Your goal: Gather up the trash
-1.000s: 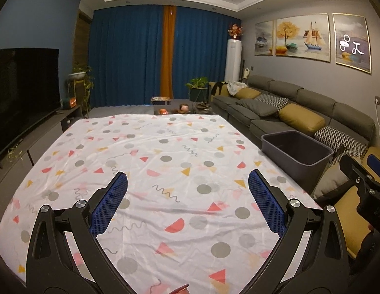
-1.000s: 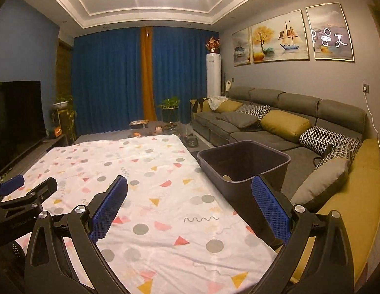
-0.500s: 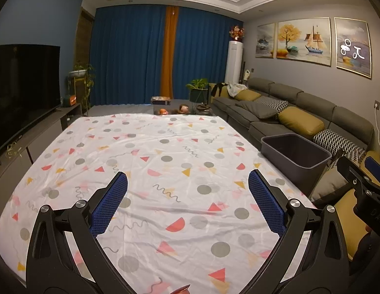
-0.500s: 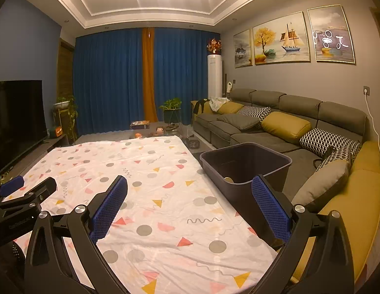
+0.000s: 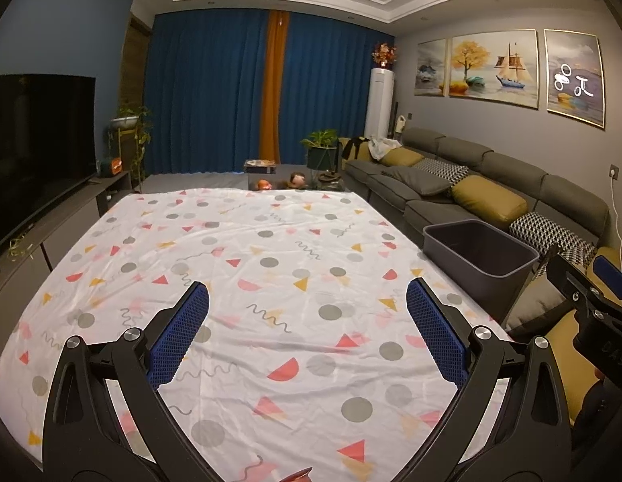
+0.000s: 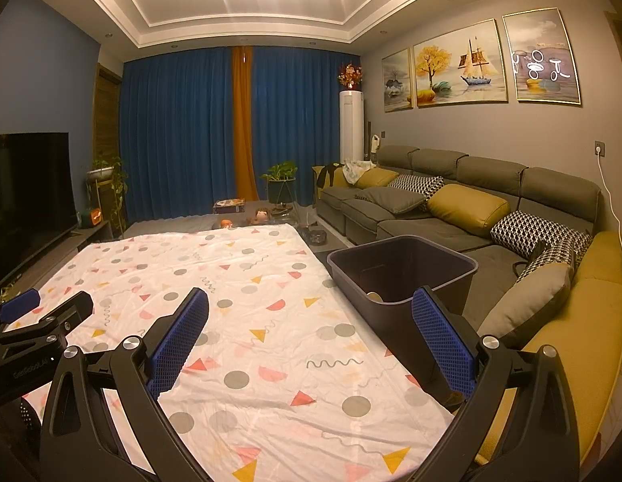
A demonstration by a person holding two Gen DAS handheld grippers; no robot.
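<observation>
The left tool (image 5: 306,321) hovered above the near half of the table (image 5: 270,241), its blue pads spread wide with nothing between them and nothing touching them. The right tool (image 6: 311,321) was just as wide apart and just as empty, held over the table's right edge, its right pad (image 6: 439,329) lined up in front of the dark grey bin (image 6: 403,277). The bin stood beside the table on the right, between it and the sofa (image 6: 471,217). Something small and pale lay at its bottom (image 6: 374,295), too little showing to say what.

The patterned cloth (image 5: 250,265) looked bare of trash; only a reddish scrap peeked in at the very near edge under the left tool (image 5: 298,474), cut off by the frame. I judged that the likely trouble lay there: reaching down for so thin a piece, the wide pads could pinch the loose, wrinkled cloth along with it and drag the sheet. The printed red shapes could also be mistaken for litter.
</observation>
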